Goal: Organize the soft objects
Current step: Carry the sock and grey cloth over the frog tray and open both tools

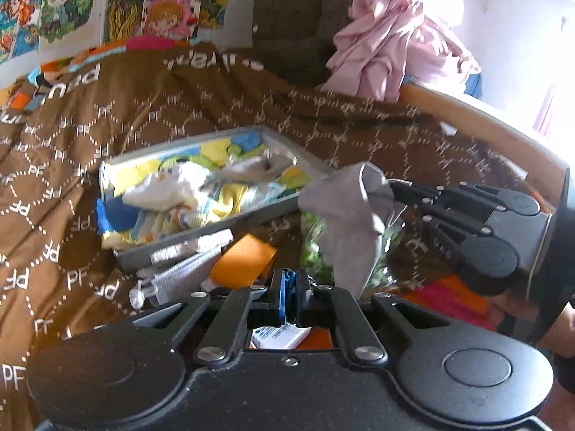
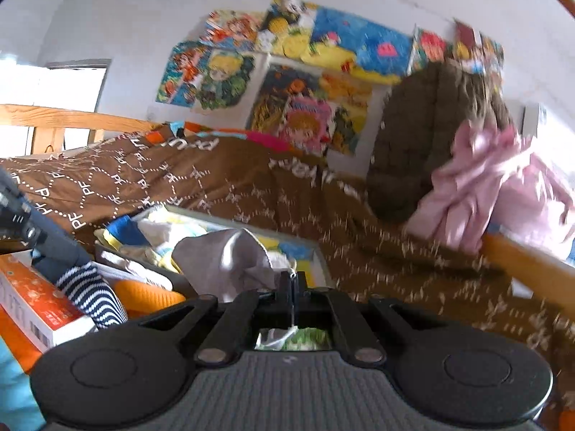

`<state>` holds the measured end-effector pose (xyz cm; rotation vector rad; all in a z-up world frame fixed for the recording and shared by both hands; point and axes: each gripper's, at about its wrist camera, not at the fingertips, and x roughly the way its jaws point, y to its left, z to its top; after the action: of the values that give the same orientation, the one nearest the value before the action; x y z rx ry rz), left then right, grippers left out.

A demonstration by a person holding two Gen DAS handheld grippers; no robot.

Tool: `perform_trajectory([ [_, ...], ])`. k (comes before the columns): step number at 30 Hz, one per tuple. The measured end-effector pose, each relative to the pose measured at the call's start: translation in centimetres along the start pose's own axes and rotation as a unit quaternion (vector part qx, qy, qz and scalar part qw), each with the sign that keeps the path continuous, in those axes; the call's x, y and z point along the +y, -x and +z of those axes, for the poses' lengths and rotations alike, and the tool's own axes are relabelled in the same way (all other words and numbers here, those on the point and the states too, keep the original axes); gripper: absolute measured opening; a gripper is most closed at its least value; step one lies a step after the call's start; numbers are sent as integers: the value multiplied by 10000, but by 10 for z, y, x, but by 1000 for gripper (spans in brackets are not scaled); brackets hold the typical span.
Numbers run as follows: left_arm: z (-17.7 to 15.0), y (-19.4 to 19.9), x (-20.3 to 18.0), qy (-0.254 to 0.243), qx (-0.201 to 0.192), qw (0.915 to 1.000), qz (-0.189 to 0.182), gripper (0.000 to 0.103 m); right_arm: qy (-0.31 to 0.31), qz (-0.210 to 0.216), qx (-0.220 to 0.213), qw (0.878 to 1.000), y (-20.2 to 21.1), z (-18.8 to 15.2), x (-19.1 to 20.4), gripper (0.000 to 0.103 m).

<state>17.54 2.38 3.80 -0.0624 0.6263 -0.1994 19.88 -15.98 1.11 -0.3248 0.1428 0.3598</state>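
Bedroom, bed under a brown monogram blanket, cartoon posters on the far wall. Grey tray of folded cloths at mid-bed. Right gripper clamped shut on a grey sock, long axis hanging down, just right of the tray's near corner. Left gripper closed too, nothing visibly between its jaws. Tray lay left and slightly far of the sock; right hand judged nearer.

Bed w/ brown PF-print blanket fills the frame. Centre-left on it: grey tray full of small cloths. Lower centre, just beside tray: orange item & silvery packets. Upper right: pink garment heaped by wooden bed rail.
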Motion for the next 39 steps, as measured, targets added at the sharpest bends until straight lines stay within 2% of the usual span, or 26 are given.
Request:
perform_trajectory([
  [6,11,26,7,117,-284,9995,-121,4,267,-75,-309,9991,17,22,8,1],
  [11,27,36,20,69,-507,9987,-30,4,203,-21,-385,9991,11,51,6,1],
  [14,43,37,33,162,-671,9976,44,4,330,21,-438,9985,-9,70,5,1],
  [18,68,33,50,52,-959,9952,209,5,474,148,-561,9972,-48,100,5,1],
  [24,102,13,89,89,-1269,9908,466,5,474,244,-678,9963,-126,136,9,1],
  [30,122,-35,127,41,-1214,9897,760,5,325,361,-315,9983,-191,136,14,1],
  [34,124,-75,148,273,-1153,9903,726,5,154,557,169,9982,-219,126,12,1],
  [39,110,-116,166,561,-916,9923,615,5,58,758,702,9946,-237,108,12,1],
])
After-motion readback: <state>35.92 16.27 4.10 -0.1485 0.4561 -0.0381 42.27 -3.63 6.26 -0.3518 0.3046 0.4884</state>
